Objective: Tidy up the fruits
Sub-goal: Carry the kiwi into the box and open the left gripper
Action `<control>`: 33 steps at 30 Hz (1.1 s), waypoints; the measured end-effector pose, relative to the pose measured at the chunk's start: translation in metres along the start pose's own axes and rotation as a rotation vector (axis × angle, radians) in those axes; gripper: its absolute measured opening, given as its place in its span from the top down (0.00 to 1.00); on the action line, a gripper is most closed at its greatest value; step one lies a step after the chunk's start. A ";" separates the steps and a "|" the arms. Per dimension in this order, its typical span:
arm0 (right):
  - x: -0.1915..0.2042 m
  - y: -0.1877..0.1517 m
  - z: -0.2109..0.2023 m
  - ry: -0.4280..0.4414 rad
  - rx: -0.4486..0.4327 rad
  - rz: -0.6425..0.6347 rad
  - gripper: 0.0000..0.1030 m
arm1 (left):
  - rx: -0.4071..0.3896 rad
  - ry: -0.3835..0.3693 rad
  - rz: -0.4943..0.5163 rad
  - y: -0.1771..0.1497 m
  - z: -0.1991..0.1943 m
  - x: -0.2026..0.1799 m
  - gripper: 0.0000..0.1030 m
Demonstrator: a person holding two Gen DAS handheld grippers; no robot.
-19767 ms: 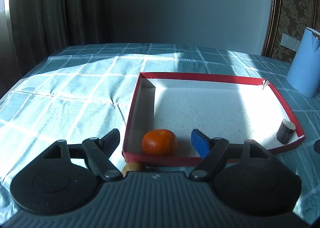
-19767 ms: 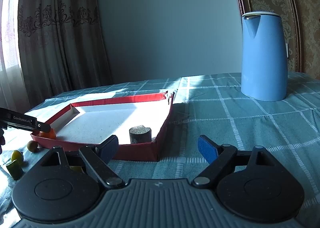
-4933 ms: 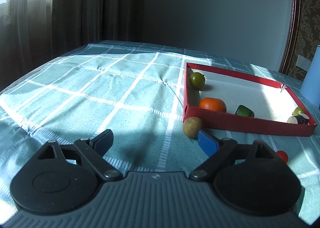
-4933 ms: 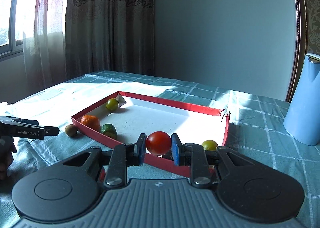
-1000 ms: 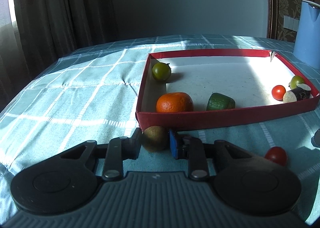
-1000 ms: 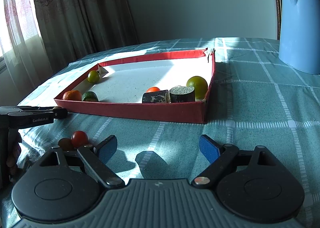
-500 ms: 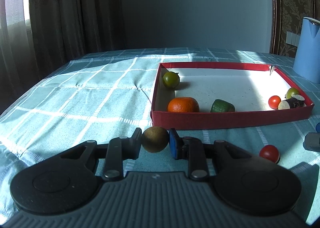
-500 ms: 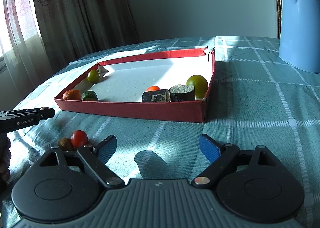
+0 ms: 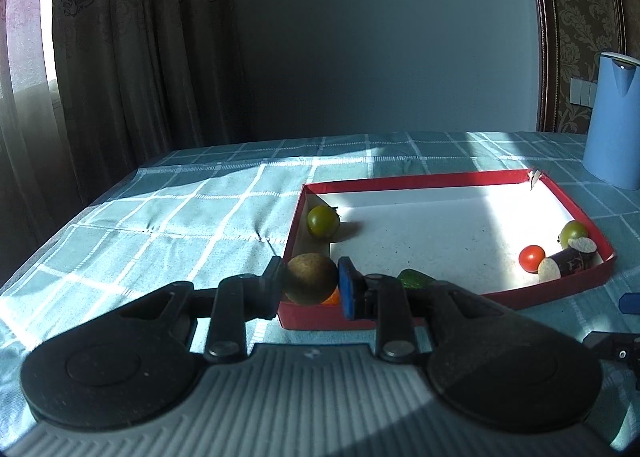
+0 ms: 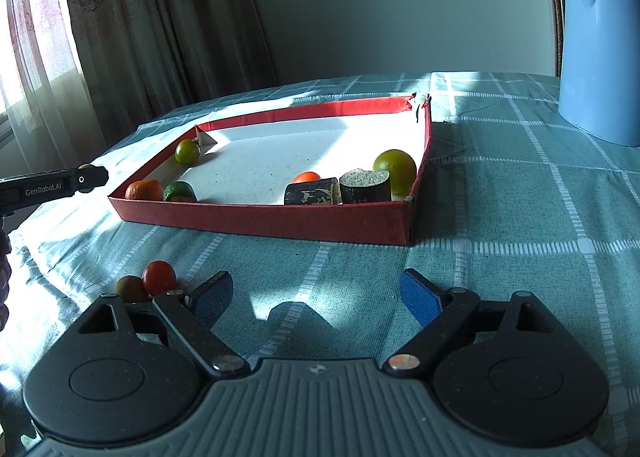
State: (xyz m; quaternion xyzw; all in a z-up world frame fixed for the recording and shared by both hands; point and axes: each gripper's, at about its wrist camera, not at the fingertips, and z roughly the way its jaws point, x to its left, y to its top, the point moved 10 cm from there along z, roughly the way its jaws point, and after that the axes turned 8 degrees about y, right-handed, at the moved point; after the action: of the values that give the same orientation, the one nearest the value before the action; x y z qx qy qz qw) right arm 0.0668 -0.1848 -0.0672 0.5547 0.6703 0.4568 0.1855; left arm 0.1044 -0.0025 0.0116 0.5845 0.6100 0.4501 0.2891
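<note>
My left claw [image 9: 310, 283] is clamped on a small brown round fruit [image 9: 310, 278], its pads pressing either side so the fruit cannot roll out while it hangs clear of the worktop, just at the near left corner of the red tray [image 9: 460, 179]. I hold it there because that corner is the nearest way in — over the low wall and down beside the orange [image 10: 144, 189] and the dark green piece [image 10: 179, 191] that lie along that edge. A green tomato [image 9: 322, 221] sits further back in the same corner; at the far end a red cherry tomato [image 9: 531, 258], another green tomato [image 9: 574, 232] and two dark cut cylinders [image 10: 338, 189] are bunched against the wall. My right claw [image 10: 316, 297] stands wide with nothing in it, low over the checked cloth [image 10: 520, 217], ready, I judge, for the red tomato [image 10: 159, 277] and the small brown fruit beside it [image 10: 130, 288], both still outside the tray. The blue kettle [image 10: 598, 53] stands well apart.
</note>
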 end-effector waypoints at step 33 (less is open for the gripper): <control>0.003 -0.002 0.002 -0.004 0.016 -0.021 0.09 | 0.095 0.003 0.007 0.003 0.070 -0.031 0.73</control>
State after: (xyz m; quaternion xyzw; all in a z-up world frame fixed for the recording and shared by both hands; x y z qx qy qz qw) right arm 0.0662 -0.1814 -0.0686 0.5501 0.6793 0.4481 0.1872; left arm 0.1721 -0.0178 -0.0206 0.5990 0.6293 0.4223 0.2585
